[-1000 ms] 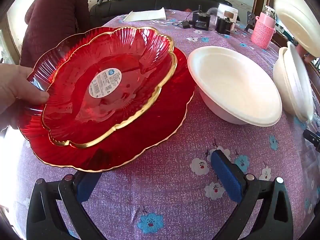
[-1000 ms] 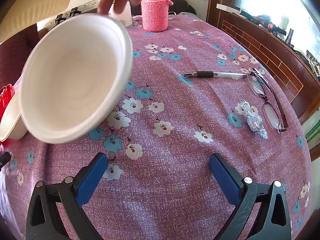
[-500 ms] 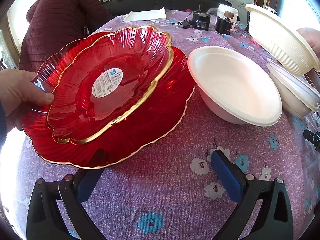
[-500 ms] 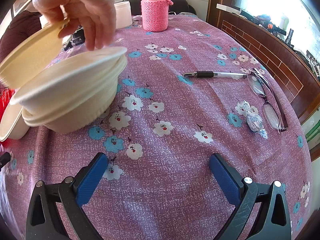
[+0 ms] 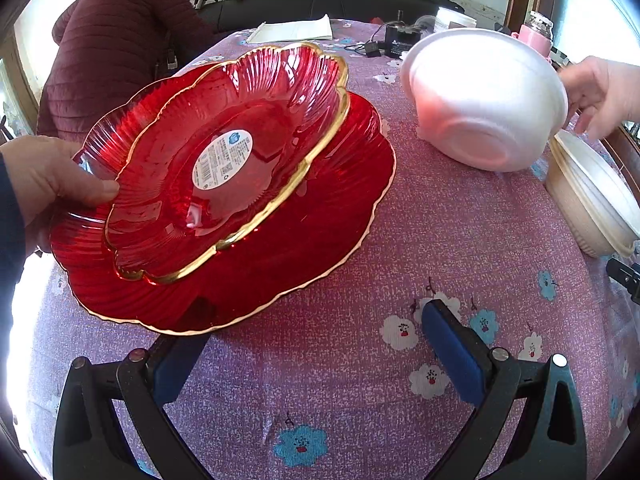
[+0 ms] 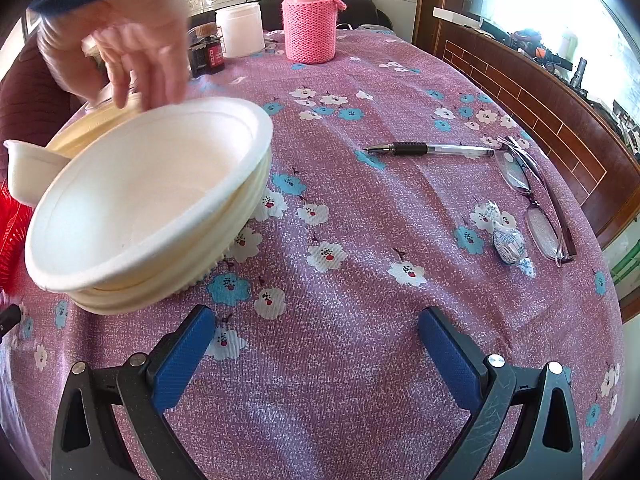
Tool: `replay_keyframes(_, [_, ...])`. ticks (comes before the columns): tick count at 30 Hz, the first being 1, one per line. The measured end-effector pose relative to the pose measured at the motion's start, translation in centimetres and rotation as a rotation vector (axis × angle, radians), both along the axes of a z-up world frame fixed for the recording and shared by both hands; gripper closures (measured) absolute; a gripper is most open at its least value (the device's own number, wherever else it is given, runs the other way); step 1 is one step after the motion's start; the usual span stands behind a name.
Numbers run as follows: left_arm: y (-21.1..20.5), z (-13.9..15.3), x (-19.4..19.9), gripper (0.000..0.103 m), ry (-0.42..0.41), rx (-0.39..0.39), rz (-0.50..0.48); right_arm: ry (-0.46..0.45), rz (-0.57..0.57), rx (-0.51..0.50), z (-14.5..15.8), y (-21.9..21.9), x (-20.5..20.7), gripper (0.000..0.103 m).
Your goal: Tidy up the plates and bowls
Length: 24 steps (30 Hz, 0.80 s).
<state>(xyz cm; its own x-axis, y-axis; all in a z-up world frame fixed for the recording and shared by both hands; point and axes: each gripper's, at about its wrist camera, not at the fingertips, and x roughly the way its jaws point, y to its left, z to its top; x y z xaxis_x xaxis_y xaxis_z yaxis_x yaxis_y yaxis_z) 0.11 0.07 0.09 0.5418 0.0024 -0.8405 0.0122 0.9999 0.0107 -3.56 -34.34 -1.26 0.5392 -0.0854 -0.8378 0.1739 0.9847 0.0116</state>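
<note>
- Beside the large red plate (image 5: 280, 264), on its right, a white bowl (image 5: 484, 108) is tipped so that its base faces the left wrist camera; a bare hand (image 5: 600, 96) reaches in at its far right rim.
- On the large red plate sits a smaller scalloped red dish (image 5: 228, 160) with a gold rim, tilted up at its left, where another bare hand (image 5: 52, 180) grips the edge. The plate itself lies flat on the counter (image 5: 360, 380).
- Right of the large red plate again, past the tipped bowl, a cream stack of bowls (image 6: 148, 208) rests on the cloth, leaning toward the right wrist camera.
- The left tool (image 5: 316, 356) hangs just short of the plate's near rim, jaws spread wide and gripping nothing; the plate edge covers its left pad.
- The right tool (image 6: 316, 352) is likewise spread wide and empty, with the cream stack ahead and to its left and only cloth between its pads.
- My reading: the red pair is nearest the left tool and the bowls nearest the right, so each tool would take its own side. The plate's flat rim lies crosswise to the left jaws, and a grip would have to pinch it edge-on.
</note>
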Motion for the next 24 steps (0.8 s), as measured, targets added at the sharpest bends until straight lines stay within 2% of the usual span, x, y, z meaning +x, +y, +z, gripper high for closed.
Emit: replay_keyframes(24, [-0.14, -0.12, -0.01, 0.000, 0.000, 0.000, 0.000, -0.001, -0.002, -0.001, 0.03, -0.03, -0.08, 0.001])
